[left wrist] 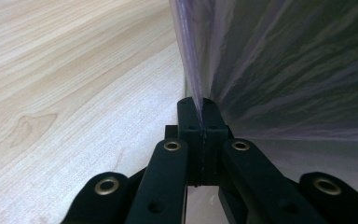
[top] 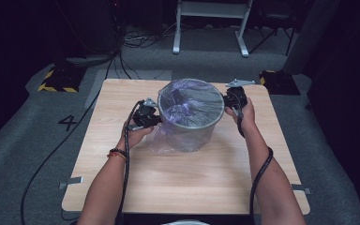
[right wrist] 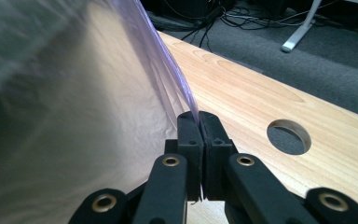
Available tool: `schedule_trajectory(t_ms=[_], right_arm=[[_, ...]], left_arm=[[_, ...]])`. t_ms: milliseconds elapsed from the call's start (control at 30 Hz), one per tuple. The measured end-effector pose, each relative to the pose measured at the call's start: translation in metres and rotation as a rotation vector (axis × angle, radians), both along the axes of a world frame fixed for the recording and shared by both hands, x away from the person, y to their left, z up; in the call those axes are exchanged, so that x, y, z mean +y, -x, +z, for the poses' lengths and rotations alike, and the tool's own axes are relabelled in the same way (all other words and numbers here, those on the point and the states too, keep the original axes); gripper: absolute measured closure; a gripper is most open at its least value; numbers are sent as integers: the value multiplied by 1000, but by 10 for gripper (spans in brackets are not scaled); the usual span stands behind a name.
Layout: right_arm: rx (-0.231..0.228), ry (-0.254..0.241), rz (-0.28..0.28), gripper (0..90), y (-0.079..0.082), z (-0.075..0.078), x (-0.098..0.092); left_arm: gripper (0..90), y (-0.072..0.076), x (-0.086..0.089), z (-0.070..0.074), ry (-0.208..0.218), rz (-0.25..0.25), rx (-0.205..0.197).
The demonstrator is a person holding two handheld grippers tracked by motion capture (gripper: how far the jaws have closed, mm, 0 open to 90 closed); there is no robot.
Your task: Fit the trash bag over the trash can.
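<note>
Pinching the purple bin liner [top: 187,110] on opposite sides of the mesh wastebasket [top: 191,131] mid-table — left gripper [top: 153,120] and right gripper [top: 230,104] both clamped on plastic, equally close.

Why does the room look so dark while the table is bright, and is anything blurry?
High view: light falls on the wooden table, the surroundings stay dark. Right gripper view: the purple plastic bag close to the lens is blurred and washed out. Left gripper view: the wood grain is sharp, the bag shaded.
</note>
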State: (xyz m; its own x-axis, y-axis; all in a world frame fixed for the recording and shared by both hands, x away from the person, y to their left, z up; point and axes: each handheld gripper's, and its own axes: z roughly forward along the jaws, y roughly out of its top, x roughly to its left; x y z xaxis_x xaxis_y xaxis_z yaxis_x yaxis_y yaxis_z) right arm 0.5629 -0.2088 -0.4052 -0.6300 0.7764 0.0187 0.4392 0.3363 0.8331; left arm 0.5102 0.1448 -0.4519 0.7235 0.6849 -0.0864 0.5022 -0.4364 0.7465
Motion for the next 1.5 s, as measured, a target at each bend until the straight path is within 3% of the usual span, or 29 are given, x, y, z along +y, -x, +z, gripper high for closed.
schedule_trajectory(t_ms=[367,500,567,767,900,1200,1500], right_arm=[[22,-14,0,891,14,-23,-21],[26,-8,0,890,22,-31,-31],[34,-1,2,890,23,-36,-34],[59,16,15,889,25,-48,-36],[79,39,43,888,31,-57,-32],[106,60,72,888,41,-68,-31],[124,83,67,889,49,-75,-43]], left_arm=[[898,13,7,-9,-9,-14,-14],[898,19,8,-11,-31,-24,-18],[898,22,8,-13,-58,-32,-19],[898,26,9,-18,-80,-33,-18],[898,31,8,-22,-157,-52,-33],[898,37,10,-23,-158,-54,-40],[898,40,4,-26,-153,-81,-34]])
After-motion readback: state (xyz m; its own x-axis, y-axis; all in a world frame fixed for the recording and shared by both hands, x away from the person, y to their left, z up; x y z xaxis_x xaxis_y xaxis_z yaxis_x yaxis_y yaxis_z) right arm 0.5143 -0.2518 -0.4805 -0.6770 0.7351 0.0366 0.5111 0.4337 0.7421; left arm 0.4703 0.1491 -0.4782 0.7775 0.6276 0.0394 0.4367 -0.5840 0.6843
